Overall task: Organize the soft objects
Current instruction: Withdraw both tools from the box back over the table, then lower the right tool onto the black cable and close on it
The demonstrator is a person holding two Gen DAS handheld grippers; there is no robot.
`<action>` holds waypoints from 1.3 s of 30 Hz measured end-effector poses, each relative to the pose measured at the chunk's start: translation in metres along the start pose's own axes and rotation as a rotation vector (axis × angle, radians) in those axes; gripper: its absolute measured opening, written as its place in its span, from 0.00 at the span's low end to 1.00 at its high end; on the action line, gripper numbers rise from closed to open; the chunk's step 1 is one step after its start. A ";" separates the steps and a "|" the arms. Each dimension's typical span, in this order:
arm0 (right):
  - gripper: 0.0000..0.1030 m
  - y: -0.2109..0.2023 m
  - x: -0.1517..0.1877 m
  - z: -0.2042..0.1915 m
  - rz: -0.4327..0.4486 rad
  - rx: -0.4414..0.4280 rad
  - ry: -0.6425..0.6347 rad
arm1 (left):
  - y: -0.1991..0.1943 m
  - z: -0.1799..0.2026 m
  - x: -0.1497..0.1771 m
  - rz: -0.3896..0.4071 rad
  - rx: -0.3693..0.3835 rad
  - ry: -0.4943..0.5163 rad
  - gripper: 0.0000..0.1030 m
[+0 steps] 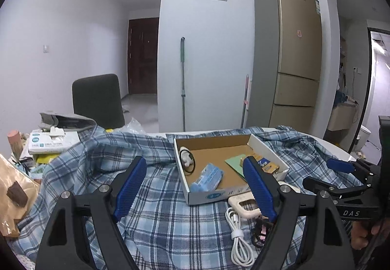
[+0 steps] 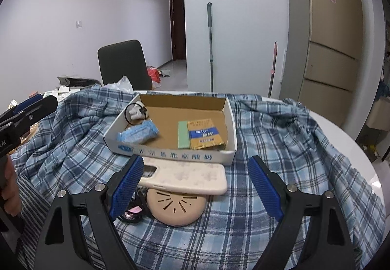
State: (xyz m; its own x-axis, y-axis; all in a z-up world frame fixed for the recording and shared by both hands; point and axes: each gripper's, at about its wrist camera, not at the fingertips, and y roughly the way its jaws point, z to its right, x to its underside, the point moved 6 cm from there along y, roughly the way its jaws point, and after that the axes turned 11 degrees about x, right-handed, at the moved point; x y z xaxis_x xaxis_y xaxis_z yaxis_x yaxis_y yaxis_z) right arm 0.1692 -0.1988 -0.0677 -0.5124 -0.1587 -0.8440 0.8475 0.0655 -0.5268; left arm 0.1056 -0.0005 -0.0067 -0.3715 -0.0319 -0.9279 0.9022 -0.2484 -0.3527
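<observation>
A rumpled blue-and-white plaid cotton shirt (image 2: 256, 128) lies spread across the middle and lower part of both views, covering most of the white round surface (image 2: 341, 133), whose bare edge shows at the right of the right wrist view. On the shirt, at centre frame, sits a shallow white cardboard box with a brown inside (image 2: 229, 123). In it lie a light blue plastic-wrapped packet (image 2: 137, 133) at the left, a small white object ringed by a black band (image 2: 135, 111) in the far left corner, and a pale green flat pad (image 2: 183, 134) beside a yellow and blue paper packet (image 2: 203, 133) at the right. Just below the box in the right wrist view, a cream silicone phone case (image 2: 185, 178) rests partly over a round beige slotted disc (image 2: 176, 209), with a dark tangle with a pink piece (image 2: 132, 211) to its left. In the left wrist view a coiled white cable (image 1: 238, 240) lies at lower centre. The left claw (image 1: 195, 187) stands wide open over the shirt, gripping nothing. The right claw (image 2: 195, 187) also stands wide open, empty, above the phone case. A dark office chair (image 2: 124, 65) and a gold refrigerator (image 2: 326, 33) stand beyond.
</observation>
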 end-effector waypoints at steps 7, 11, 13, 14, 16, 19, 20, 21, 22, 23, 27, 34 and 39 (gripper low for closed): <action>0.84 0.009 0.013 -0.016 -0.050 -0.078 -0.095 | 0.007 -0.013 0.012 -0.019 -0.003 -0.048 0.81; 0.84 0.007 0.022 -0.031 -0.071 -0.127 -0.160 | 0.011 -0.016 0.014 -0.035 0.000 -0.061 0.81; 0.84 0.009 0.026 -0.038 -0.086 -0.132 -0.187 | 0.012 -0.016 0.015 -0.044 0.004 -0.064 0.81; 0.84 0.010 0.030 -0.042 -0.095 -0.137 -0.211 | 0.013 -0.015 0.016 -0.049 0.006 -0.065 0.81; 0.84 0.012 0.036 -0.052 -0.115 -0.150 -0.259 | 0.014 -0.014 0.017 -0.052 0.004 -0.062 0.81; 0.84 0.012 0.047 -0.068 -0.145 -0.201 -0.338 | 0.012 -0.016 0.016 -0.035 -0.014 -0.069 0.81; 0.84 0.013 0.051 -0.074 -0.162 -0.227 -0.362 | 0.011 -0.016 0.017 -0.032 -0.017 -0.077 0.81; 0.84 0.014 0.054 -0.078 -0.175 -0.236 -0.381 | 0.011 -0.017 0.017 -0.036 -0.010 -0.084 0.81; 0.84 0.016 0.057 -0.081 -0.186 -0.233 -0.404 | 0.011 -0.018 0.017 -0.036 -0.007 -0.091 0.81; 0.84 0.018 0.059 -0.085 -0.198 -0.222 -0.426 | 0.010 -0.019 0.017 -0.032 -0.009 -0.098 0.81; 0.78 0.023 0.065 -0.093 -0.230 -0.248 -0.470 | 0.009 -0.018 0.017 -0.024 -0.024 -0.084 0.81; 0.71 0.031 0.062 -0.091 -0.260 -0.255 -0.465 | 0.011 -0.012 0.019 -0.027 -0.014 -0.062 0.81; 0.67 0.032 0.065 -0.100 -0.242 -0.219 -0.544 | 0.010 -0.011 0.020 -0.030 -0.003 -0.069 0.81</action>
State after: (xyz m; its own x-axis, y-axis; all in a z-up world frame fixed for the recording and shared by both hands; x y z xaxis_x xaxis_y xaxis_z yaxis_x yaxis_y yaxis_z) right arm 0.1493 -0.1082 -0.1498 -0.4934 -0.6683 -0.5567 0.6386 0.1562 -0.7535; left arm 0.1094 0.0074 -0.0302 -0.4126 -0.0910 -0.9063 0.8909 -0.2476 -0.3807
